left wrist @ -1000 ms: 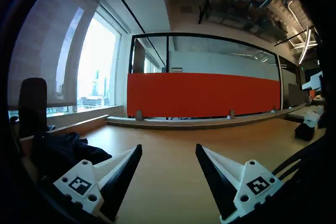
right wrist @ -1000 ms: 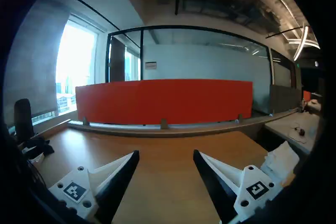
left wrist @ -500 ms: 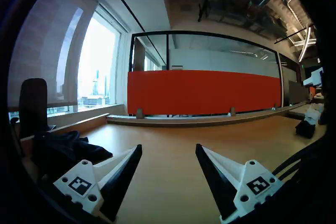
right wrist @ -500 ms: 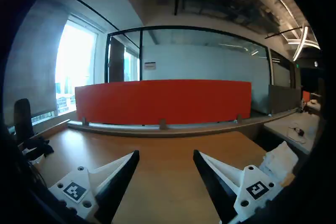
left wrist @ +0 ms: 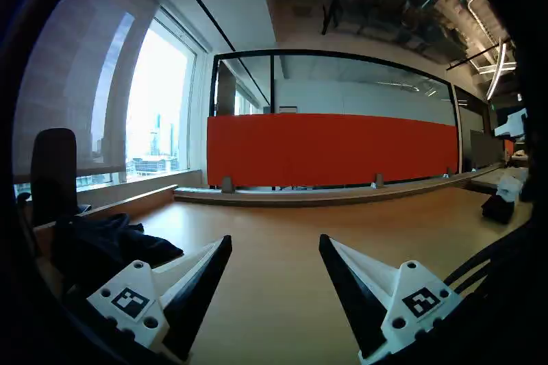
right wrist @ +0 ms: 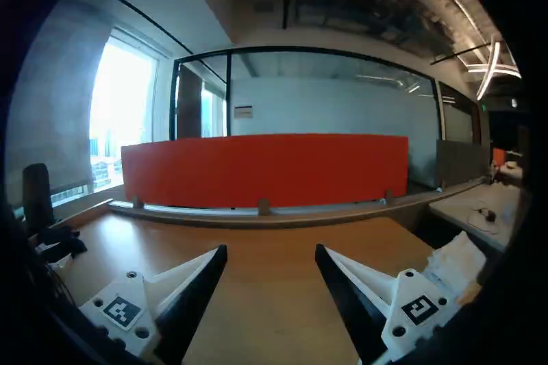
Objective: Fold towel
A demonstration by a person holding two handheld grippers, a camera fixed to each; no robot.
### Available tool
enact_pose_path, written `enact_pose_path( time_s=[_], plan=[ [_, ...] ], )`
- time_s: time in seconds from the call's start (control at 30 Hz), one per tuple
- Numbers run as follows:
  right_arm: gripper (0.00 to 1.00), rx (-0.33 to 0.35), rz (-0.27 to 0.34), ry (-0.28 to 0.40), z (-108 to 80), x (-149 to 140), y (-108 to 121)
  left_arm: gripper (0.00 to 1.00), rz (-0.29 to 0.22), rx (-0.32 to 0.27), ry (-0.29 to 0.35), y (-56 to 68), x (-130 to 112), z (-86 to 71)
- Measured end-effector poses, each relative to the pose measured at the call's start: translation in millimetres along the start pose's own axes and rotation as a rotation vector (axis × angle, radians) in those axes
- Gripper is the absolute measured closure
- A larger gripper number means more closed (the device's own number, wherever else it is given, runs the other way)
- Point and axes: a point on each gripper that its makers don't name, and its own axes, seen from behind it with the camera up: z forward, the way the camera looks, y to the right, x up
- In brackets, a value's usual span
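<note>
My left gripper (left wrist: 274, 238) is open over the bare wooden table (left wrist: 274, 283), with nothing between its fingers. A crumpled dark cloth (left wrist: 103, 245) lies on the table just left of its left finger. My right gripper (right wrist: 270, 248) is also open and empty above the same wooden table (right wrist: 267, 296). A white, layered pile that looks like folded cloth (right wrist: 455, 266) rests near the table's right edge, beside the right finger. I cannot tell which of these is the towel.
A red divider panel (left wrist: 329, 149) runs along the table's far edge. A dark chair back (left wrist: 53, 170) stands at the left by the window. A small black and white object (left wrist: 501, 202) sits at the far right. Another desk (right wrist: 479, 211) lies beyond the right edge.
Both views shifted only slightly: the divider sits a little lower in the right gripper view and a little higher in the left one. Both grippers stay open and empty.
</note>
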Motion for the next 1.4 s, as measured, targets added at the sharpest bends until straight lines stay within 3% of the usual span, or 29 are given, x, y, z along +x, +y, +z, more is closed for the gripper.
enact_pose_path(
  time_s=[0.37,0.87,1.2,1.4],
  plan=[
    [0.01,-0.019,-0.015,0.069,4.0,1.4,26.4,0.06,0.000,0.000,0.000,0.9,0.2,-0.4],
    [0.01,-0.029,0.022,0.089,6.6,-51.7,67.2,0.06,0.000,0.000,0.000,1.2,0.6,-0.8],
    [0.01,-0.009,0.042,0.097,8.9,-75.2,72.8,0.06,0.000,0.000,0.000,1.3,0.8,-1.1],
    [0.01,-0.039,0.042,0.080,13.0,-88.4,79.9,0.06,0.001,0.001,0.000,1.4,0.9,-1.1]
  ],
)
